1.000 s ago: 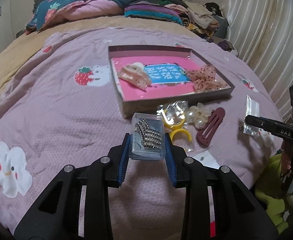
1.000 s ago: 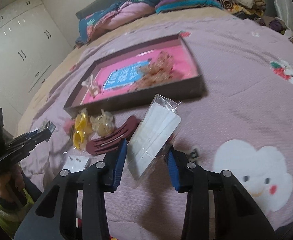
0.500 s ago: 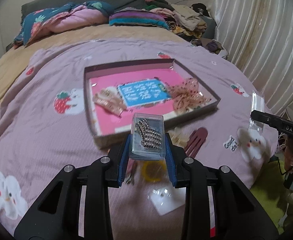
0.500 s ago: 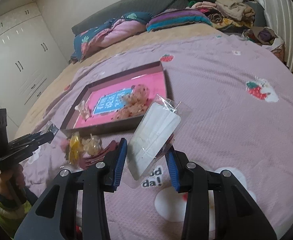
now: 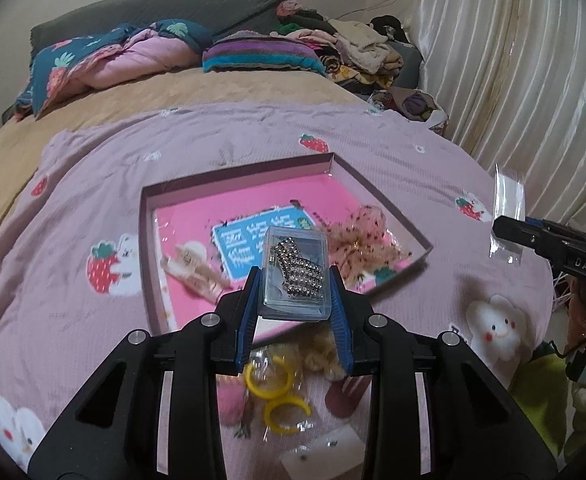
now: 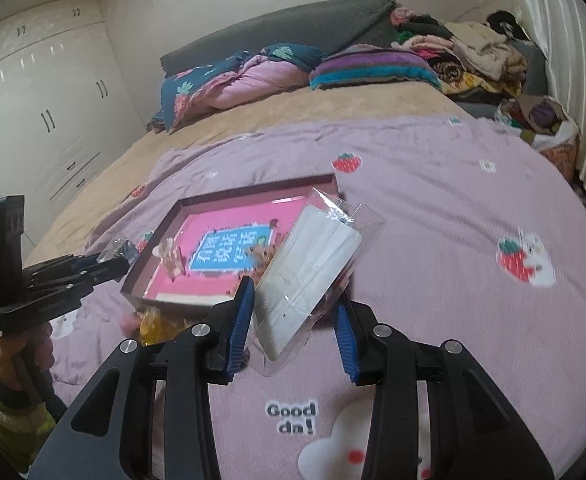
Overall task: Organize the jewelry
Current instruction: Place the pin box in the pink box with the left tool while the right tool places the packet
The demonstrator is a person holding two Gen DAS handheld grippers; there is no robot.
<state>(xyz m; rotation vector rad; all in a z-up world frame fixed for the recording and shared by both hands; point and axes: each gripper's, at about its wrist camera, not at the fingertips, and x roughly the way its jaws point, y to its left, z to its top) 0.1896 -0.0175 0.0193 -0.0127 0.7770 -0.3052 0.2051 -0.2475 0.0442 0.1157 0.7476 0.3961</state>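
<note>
A bed under a mauve strawberry-print quilt carries a shallow pink-lined box. Just before it lie yellow rings, a dark red clip, a white card and, blurred, perhaps pale hair clips.

case: clear hard plastic, glossy
clip: sparkling rhinestones
pouch: thin clear crinkly film
tray: glossy pink lining
blanket: matt lilac textured cloth
fingers: ribbed blue pads
</note>
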